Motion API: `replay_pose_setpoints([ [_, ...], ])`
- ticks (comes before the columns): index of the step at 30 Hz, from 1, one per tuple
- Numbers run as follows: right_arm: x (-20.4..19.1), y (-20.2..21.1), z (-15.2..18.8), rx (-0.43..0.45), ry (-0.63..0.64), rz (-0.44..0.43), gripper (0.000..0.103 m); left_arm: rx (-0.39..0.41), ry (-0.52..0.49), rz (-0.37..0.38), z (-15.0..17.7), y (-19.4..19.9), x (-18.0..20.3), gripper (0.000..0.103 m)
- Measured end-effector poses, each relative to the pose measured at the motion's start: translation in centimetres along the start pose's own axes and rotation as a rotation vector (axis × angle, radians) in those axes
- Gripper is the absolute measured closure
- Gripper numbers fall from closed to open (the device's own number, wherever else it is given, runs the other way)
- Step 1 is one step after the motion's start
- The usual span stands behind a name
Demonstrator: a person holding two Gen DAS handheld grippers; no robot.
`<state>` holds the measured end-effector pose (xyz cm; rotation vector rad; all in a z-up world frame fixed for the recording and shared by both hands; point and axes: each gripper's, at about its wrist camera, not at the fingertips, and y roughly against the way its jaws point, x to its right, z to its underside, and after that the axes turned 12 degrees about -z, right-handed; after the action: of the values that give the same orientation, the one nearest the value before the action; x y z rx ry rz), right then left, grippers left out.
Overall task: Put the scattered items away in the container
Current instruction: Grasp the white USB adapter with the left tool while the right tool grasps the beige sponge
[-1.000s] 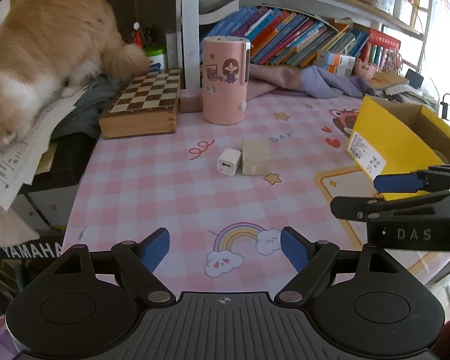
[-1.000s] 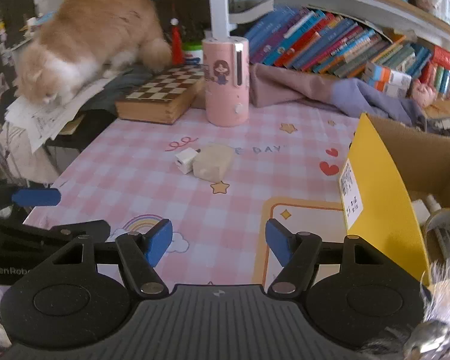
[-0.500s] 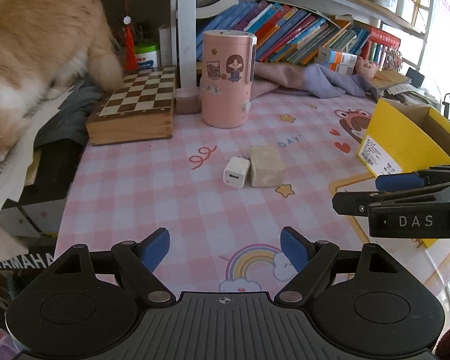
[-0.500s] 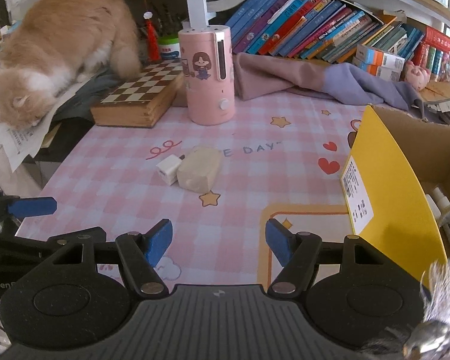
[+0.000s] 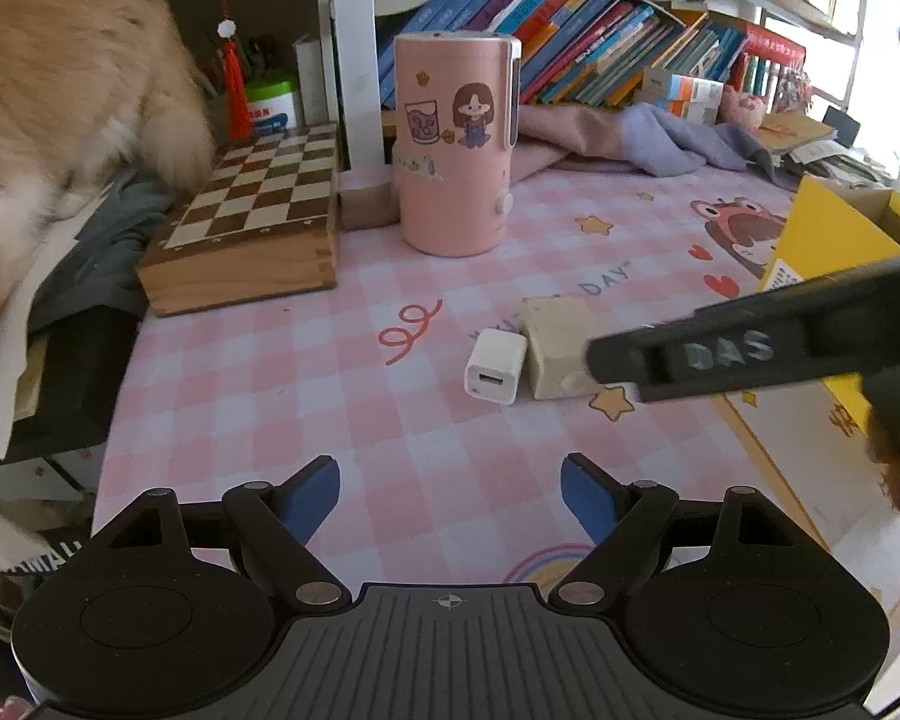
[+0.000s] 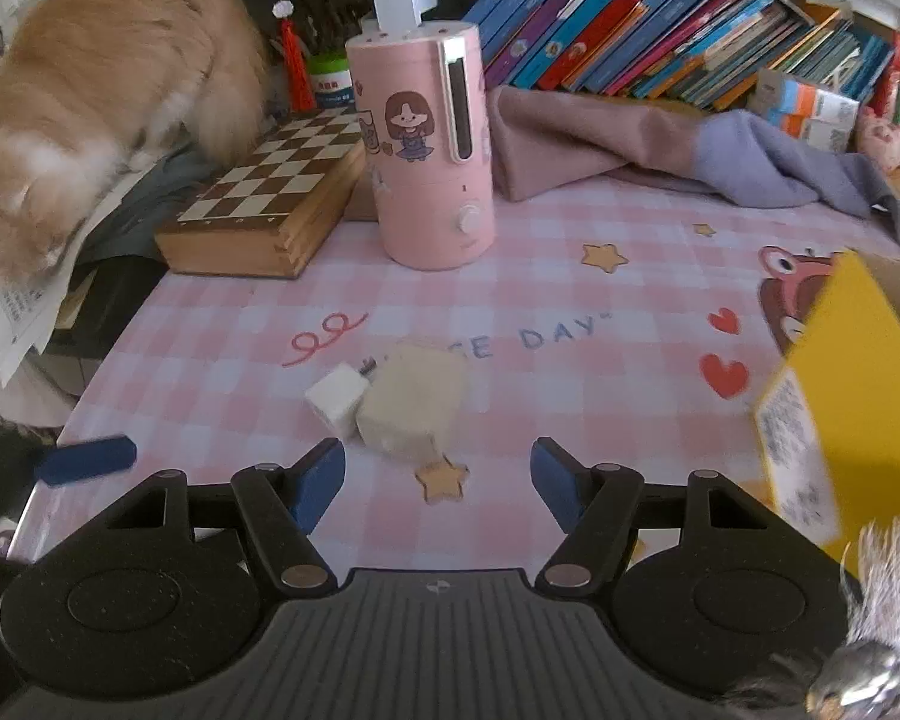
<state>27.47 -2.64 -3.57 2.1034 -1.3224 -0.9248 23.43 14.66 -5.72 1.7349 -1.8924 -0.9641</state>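
Observation:
A white charger plug (image 5: 495,365) and a beige block (image 5: 555,344) lie side by side on the pink checked mat. In the right wrist view the plug (image 6: 337,397) and block (image 6: 413,401) sit just ahead of my open, empty right gripper (image 6: 437,483). My left gripper (image 5: 450,498) is open and empty, farther back from them. The right gripper's black finger (image 5: 744,345) crosses the left wrist view and covers part of the block. The yellow cardboard box (image 6: 858,396) stands open at the right, also in the left wrist view (image 5: 828,240).
A pink cylinder humidifier (image 6: 429,144) stands behind the items, a wooden chessboard box (image 6: 270,204) left of it. An orange cat (image 6: 90,96) crouches at the far left. Folded cloths (image 6: 660,150) and a row of books (image 6: 660,30) line the back.
Both grippers have moved forward toward the plug and block. The right gripper came closest and now reaches across the left wrist view. Both stayed open.

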Motion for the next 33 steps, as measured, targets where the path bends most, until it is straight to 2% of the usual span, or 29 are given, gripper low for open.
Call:
replay_pose_setpoints([
  [6, -0.1, -3.0, -1.4, -0.039, 0.008, 0.004, 0.036, 0.003, -0.028, 0.001, -0.7, -1.5, 0.5, 0.02],
  [12, 1.0, -5.0, -1.8, -0.071, -0.048, -0.003, 0.038, -0.01, -0.025, 0.01, -1.2, -2.6, 0.7, 0.021],
  [15, 1.7, -5.5, -1.9, -0.085, -0.063, -0.025, 0.044, -0.005, -0.035, 0.011, -1.5, -3.1, 1.0, 0.021],
  [16, 1.8, -5.5, -1.9, -0.083, -0.066, -0.044, 0.055, -0.002, -0.038, 0.014, -1.6, -3.2, 1.1, 0.021],
  [18, 1.8, -5.1, -2.0, -0.078, -0.059, -0.057, 0.061, 0.006, -0.042, 0.019, -1.9, -3.5, 1.3, 0.022],
  [21, 1.8, -4.3, -1.9, -0.065, -0.021, -0.008, 0.064, 0.011, -0.052, 0.029, -2.4, -4.2, 1.7, 0.03],
  [25, 2.9, -3.2, -1.7, -0.048, -0.03, 0.052, 0.066, 0.014, -0.072, 0.044, -2.9, -5.1, 2.3, 0.043],
  [27, 3.4, -3.0, -1.7, -0.049, -0.042, 0.066, 0.066, 0.01, -0.077, 0.054, -3.1, -5.6, 2.5, 0.05],
  [33, 4.3, -2.3, -1.4, -0.054, -0.059, 0.083, 0.066, 0.003, -0.092, 0.064, -3.4, -6.7, 2.9, 0.062],
])
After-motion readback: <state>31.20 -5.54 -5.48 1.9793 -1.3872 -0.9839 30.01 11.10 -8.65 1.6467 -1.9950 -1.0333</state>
